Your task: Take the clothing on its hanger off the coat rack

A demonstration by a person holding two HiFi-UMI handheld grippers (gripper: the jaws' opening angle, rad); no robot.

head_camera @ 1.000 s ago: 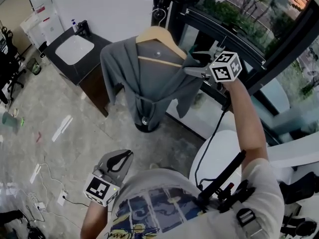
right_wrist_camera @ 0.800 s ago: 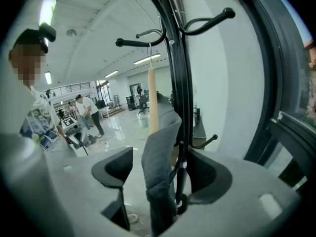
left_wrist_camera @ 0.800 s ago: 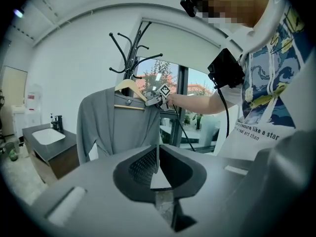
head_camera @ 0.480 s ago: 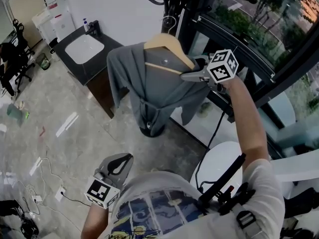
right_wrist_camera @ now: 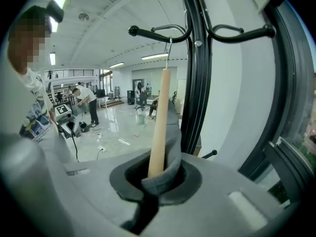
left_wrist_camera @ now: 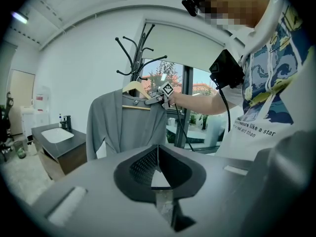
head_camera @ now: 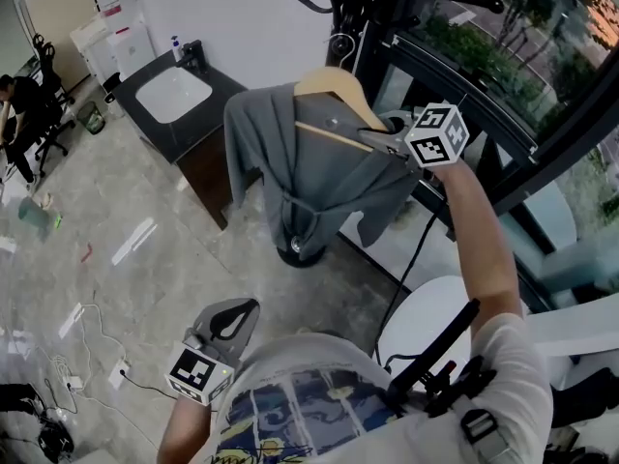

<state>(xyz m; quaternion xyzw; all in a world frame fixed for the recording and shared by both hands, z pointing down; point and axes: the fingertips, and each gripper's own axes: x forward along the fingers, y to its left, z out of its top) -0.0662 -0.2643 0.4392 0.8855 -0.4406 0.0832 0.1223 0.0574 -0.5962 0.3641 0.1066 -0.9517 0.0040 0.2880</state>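
A grey garment [head_camera: 319, 177] hangs on a wooden hanger [head_camera: 334, 85], whose metal hook [right_wrist_camera: 168, 46] sits over an arm of the black coat rack [head_camera: 358, 8]. My right gripper [head_camera: 375, 139] is shut on the hanger's right shoulder, with grey fabric pinched in alongside the wood. In the right gripper view the hanger [right_wrist_camera: 159, 122] rises straight out of the jaws [right_wrist_camera: 157, 177] towards the rack pole [right_wrist_camera: 197, 73]. My left gripper [head_camera: 232, 317] is held low by the person's waist, shut and holding nothing. From it I see the garment [left_wrist_camera: 123, 127] and rack [left_wrist_camera: 140, 48] ahead.
A dark counter with a white sink [head_camera: 174, 95] stands left of the rack. Black window frames [head_camera: 503, 114] run behind and to the right. The rack's round base [head_camera: 295, 249] rests on the floor. Cables [head_camera: 87, 356] lie at lower left. A white round seat [head_camera: 426, 307] is near my right side.
My right gripper has closed on the hanger's right shoulder, where its jaws stood open beside it before. The left gripper has stayed low.
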